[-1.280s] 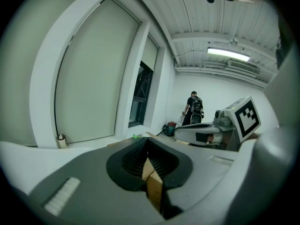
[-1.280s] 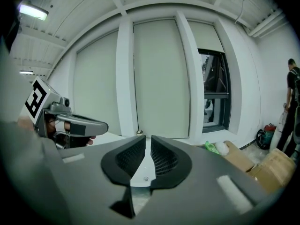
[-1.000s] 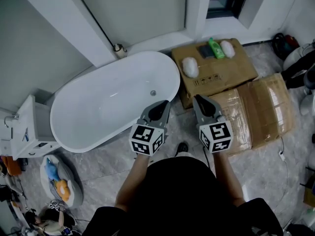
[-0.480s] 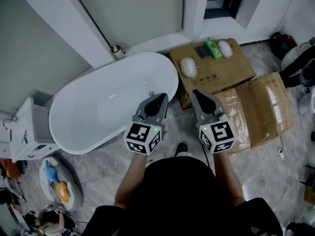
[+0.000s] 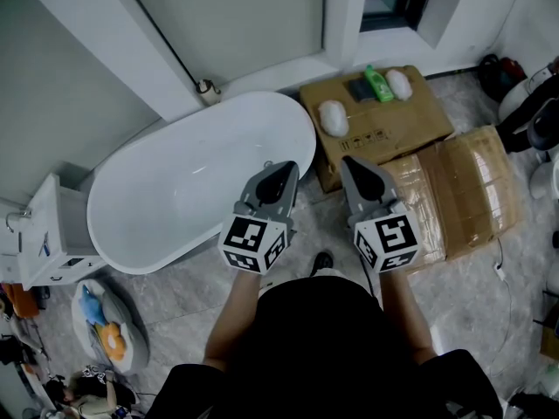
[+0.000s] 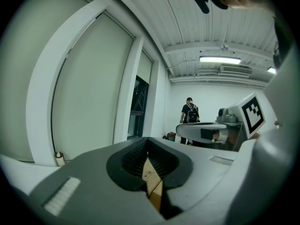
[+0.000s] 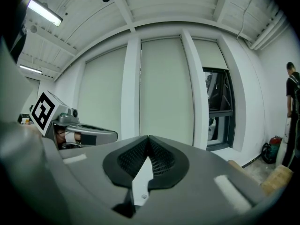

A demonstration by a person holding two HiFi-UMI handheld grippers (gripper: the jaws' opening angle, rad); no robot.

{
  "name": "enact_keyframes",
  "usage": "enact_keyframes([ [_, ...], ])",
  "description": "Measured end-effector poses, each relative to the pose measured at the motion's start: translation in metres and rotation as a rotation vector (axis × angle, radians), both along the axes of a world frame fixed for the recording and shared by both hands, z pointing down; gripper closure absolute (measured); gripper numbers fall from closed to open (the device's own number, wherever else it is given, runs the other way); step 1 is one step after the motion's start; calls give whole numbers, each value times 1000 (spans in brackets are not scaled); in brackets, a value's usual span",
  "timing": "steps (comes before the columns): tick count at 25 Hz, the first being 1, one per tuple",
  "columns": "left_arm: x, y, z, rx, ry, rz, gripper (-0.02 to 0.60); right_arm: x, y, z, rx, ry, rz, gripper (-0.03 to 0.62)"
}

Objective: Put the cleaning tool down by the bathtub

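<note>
The white bathtub stands at the left of the head view. On the cardboard box to its right lie a white fluffy cleaning pad, a second white pad, a green bottle and a dark sponge. My left gripper hangs over the tub's near right end, shut with nothing in it. My right gripper is beside it over the floor at the box's near corner, also shut on nothing. In the left gripper view the jaws are pressed together, and so are those in the right gripper view.
A flattened cardboard sheet lies right of the box. A white cabinet stands at the tub's left end, with a basin of coloured items below it. Dark gear sits at the right edge. A person with a backpack stands far off.
Both grippers have drifted slightly away from me toward the tub and box, the left one also a little leftward. Both stay shut with nothing in them.
</note>
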State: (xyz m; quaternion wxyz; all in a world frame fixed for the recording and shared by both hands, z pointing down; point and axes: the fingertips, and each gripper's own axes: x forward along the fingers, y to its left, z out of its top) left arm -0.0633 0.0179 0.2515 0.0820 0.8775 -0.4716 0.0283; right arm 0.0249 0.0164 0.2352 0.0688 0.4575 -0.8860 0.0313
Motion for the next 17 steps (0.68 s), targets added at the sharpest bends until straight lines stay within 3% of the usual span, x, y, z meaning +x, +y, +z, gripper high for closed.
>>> enact_keyframes([
  [17, 22, 0, 8, -11, -9, 8, 584, 18, -2, 9, -10, 8, -7, 586],
])
